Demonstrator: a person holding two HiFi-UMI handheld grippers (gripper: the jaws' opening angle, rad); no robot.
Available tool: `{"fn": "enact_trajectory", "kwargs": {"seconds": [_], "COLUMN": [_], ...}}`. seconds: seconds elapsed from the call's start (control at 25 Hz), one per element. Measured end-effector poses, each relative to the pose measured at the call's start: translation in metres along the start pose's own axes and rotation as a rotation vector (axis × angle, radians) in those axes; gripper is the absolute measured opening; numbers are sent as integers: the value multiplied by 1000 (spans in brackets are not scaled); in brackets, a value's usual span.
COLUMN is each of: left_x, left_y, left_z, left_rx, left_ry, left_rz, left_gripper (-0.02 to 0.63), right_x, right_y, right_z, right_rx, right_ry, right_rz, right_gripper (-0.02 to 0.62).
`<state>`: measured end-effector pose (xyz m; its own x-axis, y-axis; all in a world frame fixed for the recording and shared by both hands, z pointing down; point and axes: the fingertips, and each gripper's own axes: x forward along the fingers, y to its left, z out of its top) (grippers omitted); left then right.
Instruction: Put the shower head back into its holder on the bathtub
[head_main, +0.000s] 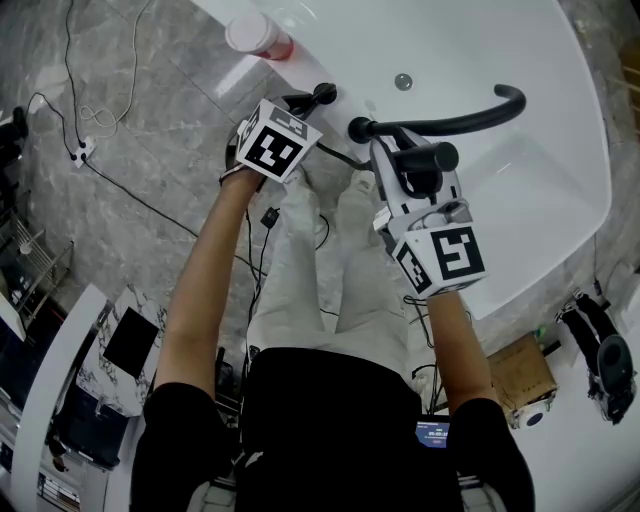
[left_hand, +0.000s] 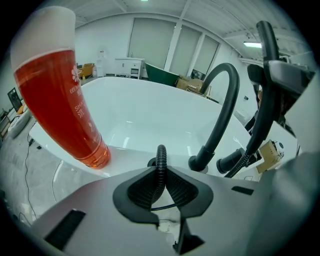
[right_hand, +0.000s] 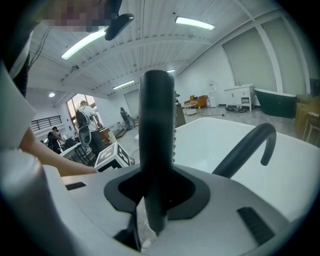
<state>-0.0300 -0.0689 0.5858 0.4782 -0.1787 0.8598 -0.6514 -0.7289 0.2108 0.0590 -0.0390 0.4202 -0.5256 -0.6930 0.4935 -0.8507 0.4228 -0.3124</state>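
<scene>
In the head view, the right gripper (head_main: 410, 165) is holding the shower head (head_main: 432, 157) just nearside of the black spout (head_main: 480, 115), with the left gripper (head_main: 305, 108) working left of the spout. In the left gripper view, narrow jaws are pinching the ribbed hose (left_hand: 160, 167), which is probably floppy and tugging. In the right gripper view, wider jaws are clamping the head's smooth, stiff, likely slippery handle mid-length.
</scene>
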Motion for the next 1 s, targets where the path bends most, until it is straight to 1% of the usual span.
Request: {"fn": "enact_trajectory", "kwargs": {"seconds": [0.12, 0.32, 0.44, 0.64, 1.0], "left_x": [3, 4, 7, 16, 25], "left_y": [5, 14, 15, 12, 6], "left_z": [-4, -19, -26, -39, -37], "left_rx": [-19, -16, -18, -26, -28], "left_ry": [18, 62, 98, 128, 126], "left_rz": [0, 0, -3, -11, -26], "left_gripper": [71, 69, 69, 69, 69], "right_x": [0, 3, 4, 6, 6], "right_y": [-3, 0, 0, -1, -4], "right_z": [-3, -6, -7, -11, -15], "right_rx": [4, 5, 8, 12, 16], "right_ry": [1, 8, 10, 17, 20], "right_rz": [1, 5, 10, 15, 10], "right_gripper": [114, 114, 114, 114, 114]}}
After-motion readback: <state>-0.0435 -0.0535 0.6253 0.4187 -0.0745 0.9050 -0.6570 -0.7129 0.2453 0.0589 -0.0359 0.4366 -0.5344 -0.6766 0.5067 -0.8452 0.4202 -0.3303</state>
